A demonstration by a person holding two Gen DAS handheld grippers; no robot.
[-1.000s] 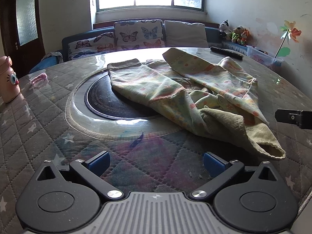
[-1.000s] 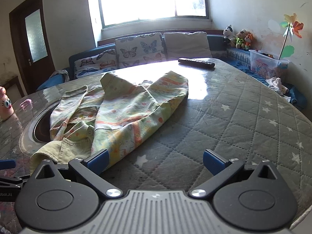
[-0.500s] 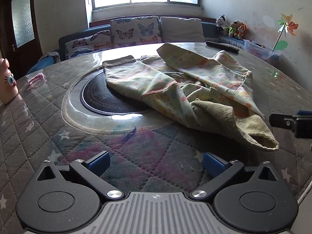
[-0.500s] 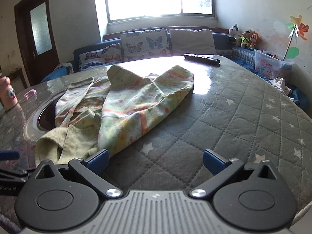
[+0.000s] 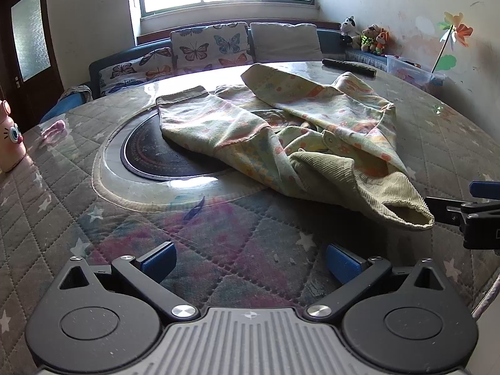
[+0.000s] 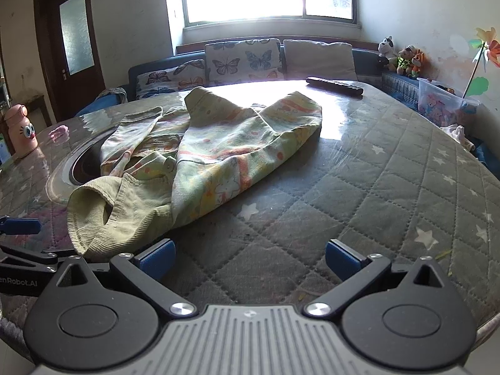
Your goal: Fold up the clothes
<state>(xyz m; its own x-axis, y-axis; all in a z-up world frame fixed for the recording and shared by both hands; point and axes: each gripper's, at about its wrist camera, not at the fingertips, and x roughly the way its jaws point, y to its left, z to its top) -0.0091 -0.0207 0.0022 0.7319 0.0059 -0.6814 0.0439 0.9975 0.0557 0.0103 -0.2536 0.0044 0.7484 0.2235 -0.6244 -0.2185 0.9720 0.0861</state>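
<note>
A crumpled light-green printed garment [image 5: 281, 131] with a green corduroy lining lies on the round quilted table [image 5: 62, 206]; it also shows in the right wrist view [image 6: 212, 156]. Its near corduroy cuff [image 5: 403, 209] points toward me. My left gripper [image 5: 250, 259] is open and empty, low over the table in front of the garment. My right gripper [image 6: 250, 256] is open and empty, its left finger close beside the cuff [image 6: 93, 218]. Each gripper shows at the edge of the other's view.
A dark round hotplate inset [image 5: 156, 156] lies partly under the garment. A pink bottle [image 5: 9, 137] stands at the table's left edge. A black remote [image 6: 334, 86] lies at the far side. A sofa with cushions [image 6: 243, 59] and a plastic box [image 6: 443, 103] stand beyond.
Both grippers have moved forward toward the garment's near cuff, which now looks larger and closer. The garment itself has not moved. Both stay open.
</note>
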